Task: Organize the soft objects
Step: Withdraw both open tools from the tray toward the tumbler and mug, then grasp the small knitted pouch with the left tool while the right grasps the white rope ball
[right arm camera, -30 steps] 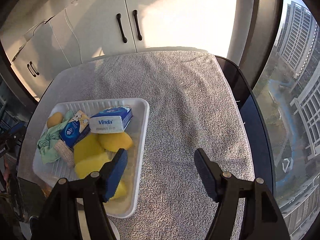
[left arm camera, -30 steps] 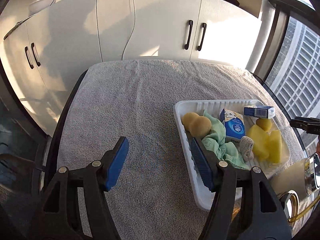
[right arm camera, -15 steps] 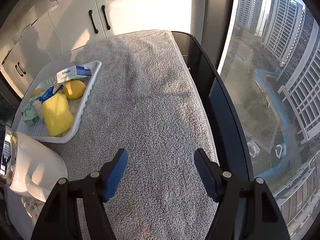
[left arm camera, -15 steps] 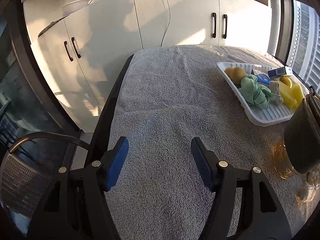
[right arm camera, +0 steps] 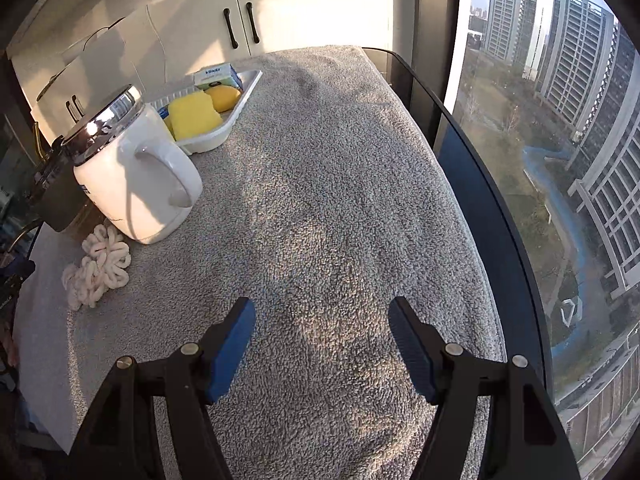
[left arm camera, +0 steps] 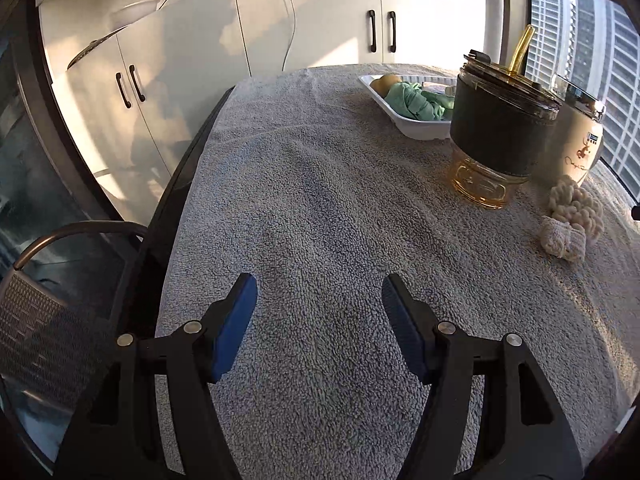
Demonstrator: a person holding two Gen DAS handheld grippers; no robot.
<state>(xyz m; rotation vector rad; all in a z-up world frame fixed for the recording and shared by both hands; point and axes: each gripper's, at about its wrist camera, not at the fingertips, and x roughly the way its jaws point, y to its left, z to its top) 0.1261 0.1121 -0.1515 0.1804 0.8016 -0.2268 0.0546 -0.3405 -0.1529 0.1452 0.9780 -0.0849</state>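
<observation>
A white tray [left arm camera: 416,125] sits far back on the grey towel; it holds a green cloth [left arm camera: 416,100], a yellowish round sponge [left arm camera: 385,81], a yellow sponge block [right arm camera: 194,115], a yellow round piece [right arm camera: 224,97] and a tissue pack [right arm camera: 218,75]. A cream knotted rope bundle [left arm camera: 570,216] lies on the towel near the cups, seen too as the rope bundle [right arm camera: 98,270] in the right wrist view. My left gripper [left arm camera: 316,312] is open over bare towel, well short of the tray. My right gripper [right arm camera: 322,334] is open over bare towel near the table's right edge.
An amber tumbler with a dark sleeve and straw [left arm camera: 498,132] and a white lidded mug [right arm camera: 134,172] stand between the grippers and the tray. The table's dark left edge [left arm camera: 180,184] borders a chair [left arm camera: 44,328]. A window [right arm camera: 560,160] lines the right side; white cabinets [left arm camera: 304,24] stand behind.
Both grippers have pulled back from the tray toward the near end of the table. The tumbler, mug and rope bundle have come into view. Jaws stayed open and empty.
</observation>
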